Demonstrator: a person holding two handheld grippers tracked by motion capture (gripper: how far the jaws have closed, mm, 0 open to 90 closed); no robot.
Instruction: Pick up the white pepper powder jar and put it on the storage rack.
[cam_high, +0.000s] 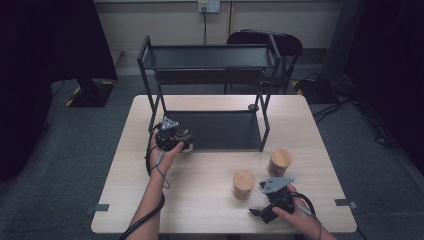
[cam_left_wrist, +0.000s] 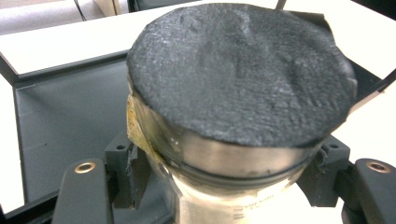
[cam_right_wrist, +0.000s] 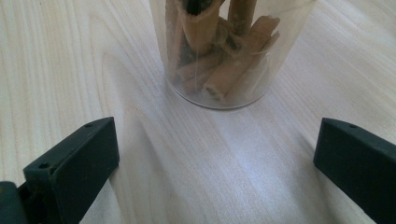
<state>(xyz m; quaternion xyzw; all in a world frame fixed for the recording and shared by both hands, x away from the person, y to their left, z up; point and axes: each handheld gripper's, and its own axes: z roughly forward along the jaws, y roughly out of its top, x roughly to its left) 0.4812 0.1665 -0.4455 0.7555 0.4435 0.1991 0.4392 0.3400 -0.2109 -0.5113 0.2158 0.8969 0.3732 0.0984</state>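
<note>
Left claw (cam_high: 186, 141): I had it clamped on a dark-lidded jar (cam_left_wrist: 238, 107), one jaw on each side of the glass.
Jar's place: held at the front edge of the rack's (cam_high: 210, 131) bottom shelf, on the table (cam_high: 200, 200).
Right claw (cam_right_wrist: 215, 163): jaws spread wide, gripping nothing, low over the wood.
Ahead of it: a clear jar of cinnamon sticks (cam_right_wrist: 224, 51), near but not touched.
Other jars: two with wooden lids (cam_high: 244, 184) (cam_high: 280, 161) stood right of centre, near my right claw.
Step, as I judged it: shelving jars, one in hand.
Next move: ease the held jar onto the shelf, release, then close the right claw on the cinnamon jar.
</note>
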